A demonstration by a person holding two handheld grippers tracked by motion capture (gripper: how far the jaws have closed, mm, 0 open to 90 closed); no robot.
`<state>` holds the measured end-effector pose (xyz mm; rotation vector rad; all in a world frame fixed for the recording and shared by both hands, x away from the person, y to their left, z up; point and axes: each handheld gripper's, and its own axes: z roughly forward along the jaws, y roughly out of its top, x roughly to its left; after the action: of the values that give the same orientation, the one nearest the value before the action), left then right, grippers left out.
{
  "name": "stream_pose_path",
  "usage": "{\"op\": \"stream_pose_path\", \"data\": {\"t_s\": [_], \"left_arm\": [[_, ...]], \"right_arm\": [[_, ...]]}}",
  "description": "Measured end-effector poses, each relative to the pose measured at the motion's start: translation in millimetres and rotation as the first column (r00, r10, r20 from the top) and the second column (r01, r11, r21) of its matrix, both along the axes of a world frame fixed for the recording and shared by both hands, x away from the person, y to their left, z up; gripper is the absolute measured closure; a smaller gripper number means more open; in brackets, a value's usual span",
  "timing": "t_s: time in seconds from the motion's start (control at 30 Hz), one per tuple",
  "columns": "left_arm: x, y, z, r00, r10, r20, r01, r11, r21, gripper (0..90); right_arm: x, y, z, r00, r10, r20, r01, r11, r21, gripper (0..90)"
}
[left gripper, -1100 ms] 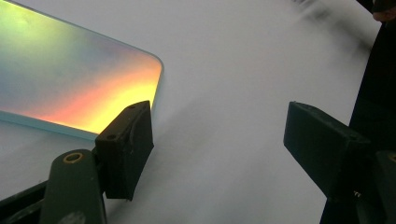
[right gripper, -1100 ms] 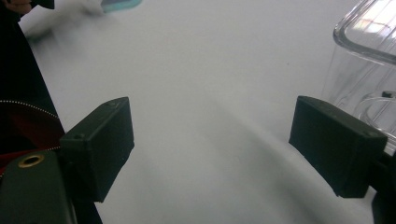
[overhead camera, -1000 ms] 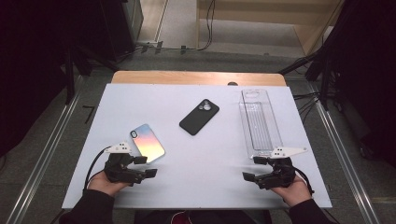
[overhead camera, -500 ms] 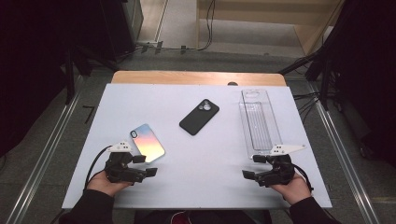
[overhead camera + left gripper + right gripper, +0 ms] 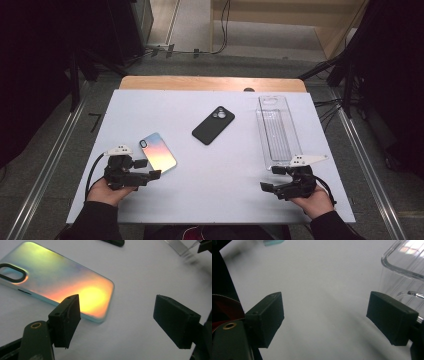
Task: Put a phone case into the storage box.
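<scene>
Meanwhile, both grippers are resting open-jawed and empty — left gripper (image 5: 150, 175) just beside the iridescent phone case (image 5: 158, 152), right gripper (image 5: 267, 186) near the clear tray (image 5: 276, 131).

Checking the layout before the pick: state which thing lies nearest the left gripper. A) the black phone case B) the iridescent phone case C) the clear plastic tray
B: the iridescent phone case lies just ahead of the left gripper, whose open jaws frame its near corner in the left gripper view.

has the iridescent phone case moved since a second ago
No. The iridescent phone case lies at the same spot on the white table, left of the black phone case, as before.
</scene>
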<state>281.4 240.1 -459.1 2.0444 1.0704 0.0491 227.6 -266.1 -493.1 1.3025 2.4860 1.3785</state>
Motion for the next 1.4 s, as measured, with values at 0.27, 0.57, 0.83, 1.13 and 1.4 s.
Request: {"op": "stream_pose_path", "data": {"t_s": [0.27, 0.57, 0.83, 1.13, 1.4], "left_arm": [[12.9, 4.6, 3.0, 0.9982, 0.060, 0.012, -0.060, 0.9973, 0.042, 22.2], [28.4, 5.3, 5.5, 0.9968, 0.078, 0.015, -0.079, 0.9957, 0.049, 22.2], [47.8, 7.2, 4.7, 0.9947, 0.100, 0.026, -0.101, 0.9923, 0.071, 24.0], [57.3, 14.9, 6.3, 0.9877, 0.156, -0.004, -0.156, 0.9866, 0.048, 54.9], [65.3, 23.9, -2.7, 0.9882, 0.150, -0.030, -0.147, 0.9859, 0.080, 90.0]], "right_arm": [[-0.3, 0.5, -0.3, 1.0000, 0.003, 0.003, -0.003, 1.000, -0.003, 12.6], [-0.3, -0.1, -0.1, 1.0000, -0.003, -0.002, 0.003, 1.000, -0.002, 12.6], [-0.3, -0.8, -0.2, 1.0000, -0.004, -0.001, 0.004, 1.000, 0.002, 12.6], [-0.6, -0.8, -0.2, 1.0000, -0.005, -0.002, 0.005, 1.000, 0.007, 12.6], [-1.1, -0.8, 0.3, 1.0000, -0.002, -0.003, 0.002, 1.000, 0.004, 12.6]]}}
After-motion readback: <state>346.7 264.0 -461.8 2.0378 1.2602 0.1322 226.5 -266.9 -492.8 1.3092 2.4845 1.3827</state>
